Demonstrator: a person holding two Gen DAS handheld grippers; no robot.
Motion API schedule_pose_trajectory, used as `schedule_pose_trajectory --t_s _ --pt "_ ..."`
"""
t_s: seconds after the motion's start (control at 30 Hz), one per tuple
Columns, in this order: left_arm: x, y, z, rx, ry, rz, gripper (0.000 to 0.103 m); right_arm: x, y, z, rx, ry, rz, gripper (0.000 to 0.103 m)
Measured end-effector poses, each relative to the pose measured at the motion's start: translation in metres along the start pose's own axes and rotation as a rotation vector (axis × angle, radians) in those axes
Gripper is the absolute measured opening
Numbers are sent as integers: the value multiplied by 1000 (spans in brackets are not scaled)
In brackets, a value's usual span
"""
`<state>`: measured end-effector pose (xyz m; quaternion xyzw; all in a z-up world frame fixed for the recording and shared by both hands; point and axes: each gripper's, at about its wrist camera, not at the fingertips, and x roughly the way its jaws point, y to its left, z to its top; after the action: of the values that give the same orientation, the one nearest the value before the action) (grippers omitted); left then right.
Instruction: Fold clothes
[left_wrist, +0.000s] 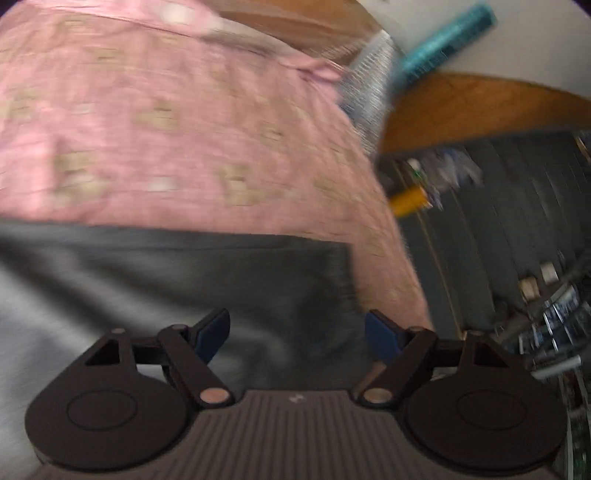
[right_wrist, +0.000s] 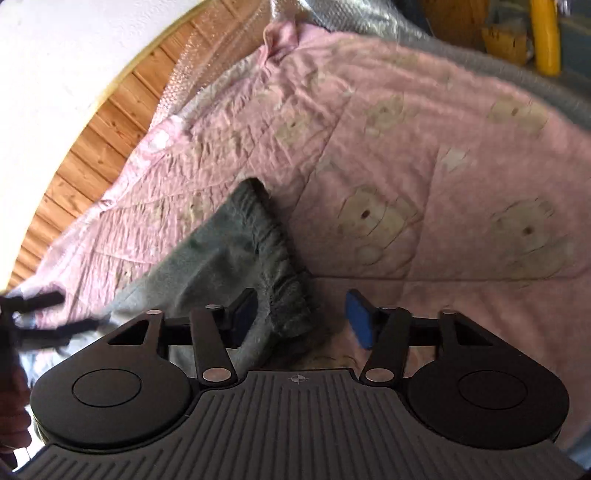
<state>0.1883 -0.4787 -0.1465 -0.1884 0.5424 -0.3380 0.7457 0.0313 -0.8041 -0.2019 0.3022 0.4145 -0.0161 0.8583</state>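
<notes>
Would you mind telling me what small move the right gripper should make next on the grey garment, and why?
Probably ease the right gripper slightly forward and close. Its jaws stand open with the ribbed edge of the grey garment lying between them on the pink quilt, not yet pinched. The left gripper is also open over the same cloth, so nothing holds it for a fold.
</notes>
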Motion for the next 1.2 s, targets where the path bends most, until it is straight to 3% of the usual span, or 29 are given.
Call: schedule_pose_trajectory --t_s 0.03,0.07,0.2,0.3,0.37,0.43,0.53,0.6,0.63,0.67,0.77,0.83,0.9,0.93,1.0,1.07,1.13,1.2 --pt "17 -15 7 19 27 -14 82 5 3 -2 -16 8 3 34" --pt "33 -28 12 42 52 -19 82 6 11 -5 -65 -4 -4 28" --pt "91 -67 22 139 150 29 83 -10 68 -21 -410 -102 -45 22" --pt "128 -80 16 159 210 75 81 -8 88 -33 -534 -119 -61 22" --pt "145 -80 7 171 235 146 70 -1 86 -37 -532 -109 -67 22" --pt "155 -75 0 162 255 202 68 0 77 -37 -482 -119 -90 27" --pt "156 -67 -4 138 238 208 67 -3 61 -35 -385 -155 -137 73" --pt "156 -63 -6 121 238 198 68 3 54 -34 -353 -130 -136 66" --pt "156 -63 -6 114 236 194 69 6 55 -34 -359 -106 -115 45" --pt "154 -65 -4 109 233 191 71 9 59 -35 -381 -94 -109 26" --pt "149 -76 4 132 237 185 78 2 87 -41 -516 -129 -111 21" --pt "143 -82 8 176 247 195 75 -1 112 -50 -603 -152 -99 21" --pt "129 -85 12 231 241 214 40 -3 137 -58 -691 -176 -86 21" --pt "119 -81 13 243 237 219 9 -5 149 -62 -735 -187 -79 21" --pt "83 -61 15 193 190 182 10 -8 172 -70 -810 -212 -63 23" --pt "34 -28 15 100 126 156 9 -17 185 -74 -781 -242 -22 37" --pt "-14 19 9 -10 75 151 10 -28 191 -73 -684 -244 50 45" --pt "-45 74 -2 -154 56 133 10 -30 197 -73 -581 -222 106 45"
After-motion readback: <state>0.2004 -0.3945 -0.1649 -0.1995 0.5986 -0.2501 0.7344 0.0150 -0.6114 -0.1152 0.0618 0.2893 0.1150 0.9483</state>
